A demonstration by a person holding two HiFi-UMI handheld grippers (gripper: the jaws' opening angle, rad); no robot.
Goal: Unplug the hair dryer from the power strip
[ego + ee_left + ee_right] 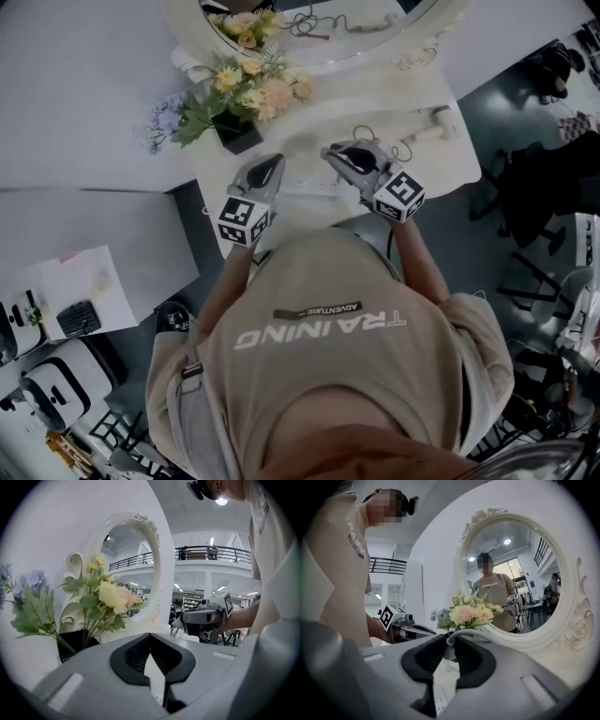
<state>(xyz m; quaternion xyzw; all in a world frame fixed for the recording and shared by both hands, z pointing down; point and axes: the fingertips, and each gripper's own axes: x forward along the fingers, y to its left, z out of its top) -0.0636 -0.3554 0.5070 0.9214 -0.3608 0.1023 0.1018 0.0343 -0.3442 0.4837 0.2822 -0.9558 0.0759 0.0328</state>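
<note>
The white tabletop (pixel 441 164) carries an oval mirror (pixel 330 62) at its far edge and potted flowers (pixel 248 89) to the left. What appears to be the hair dryer (pixel 433 122) lies far right, and its cord (pixel 474 632) loops back toward the power strip (pixel 314 187) at the near edge. The left tool (pixel 265 173) sits low at the strip's left end with its tips pressed together on nothing, probably to hold the strip down. The right tool (pixel 349 157) stands over the strip and pinches the white plug (pixel 448 652), which looks still seated, ready for a straight upward pull.
</note>
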